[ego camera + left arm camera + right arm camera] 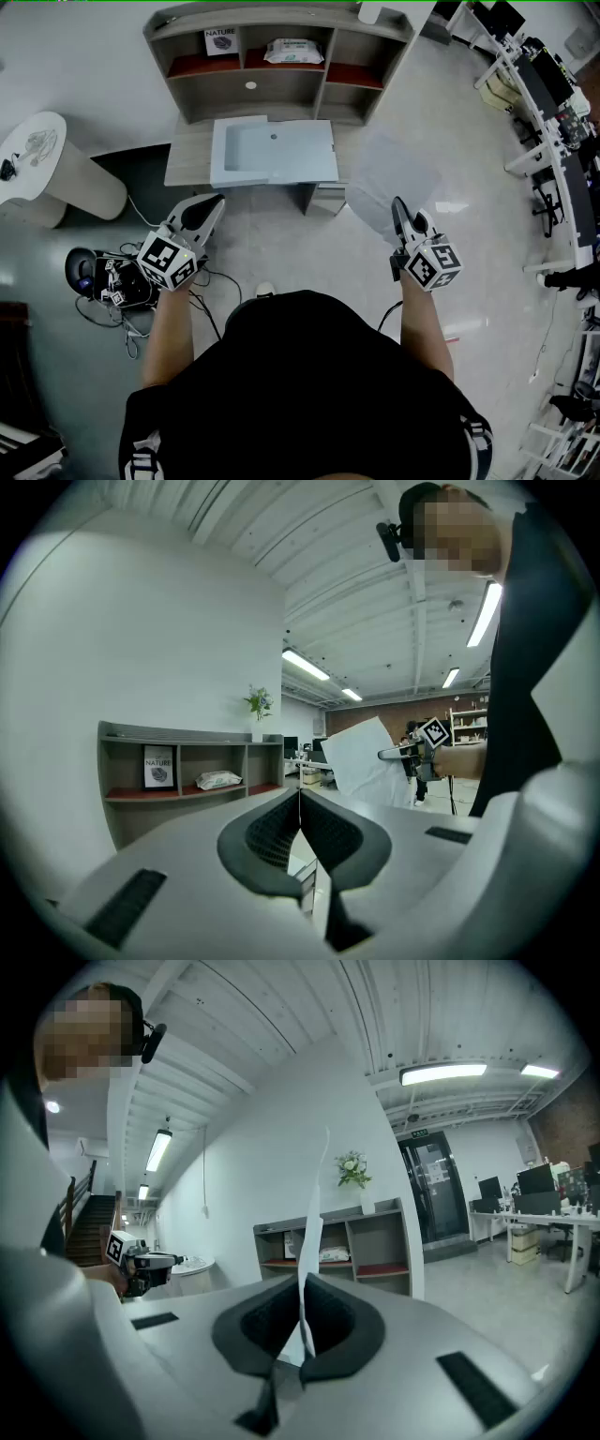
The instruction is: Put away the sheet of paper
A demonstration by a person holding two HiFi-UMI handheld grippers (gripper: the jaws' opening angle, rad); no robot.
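The right gripper (pixel 305 1283) is pinching the paper (pixel 392 178). Its jaws are pressing together on the near edge of the sheet. The rest of the paper is sticking out in front of the jaws, up in the air. In the right gripper view the paper is showing edge-on, like a thin white line going up from between the jaws.

The left gripper (pixel 300 797) is holding nothing. Its jaws are pressing together with nothing between them. It is hanging in the air well apart from the right gripper, off to that gripper's left. Both grippers are pointing about level.

A desk (pixel 187 161) is standing in front of the left gripper. A pale blue tray (pixel 272 150) is lying on it. The paper is hanging to the right of the desk and is not touching it.

A shelf (pixel 281 86) is standing past the desk, farther from both grippers. A card (pixel 221 40) and a pack of wipes (pixel 293 51) are sitting in it. A small plant (pixel 353 1171) is standing on top. A round white table (pixel 37 150) is far off to the left of the left gripper. Cables (pixel 122 281) are lying on the floor near the left gripper.
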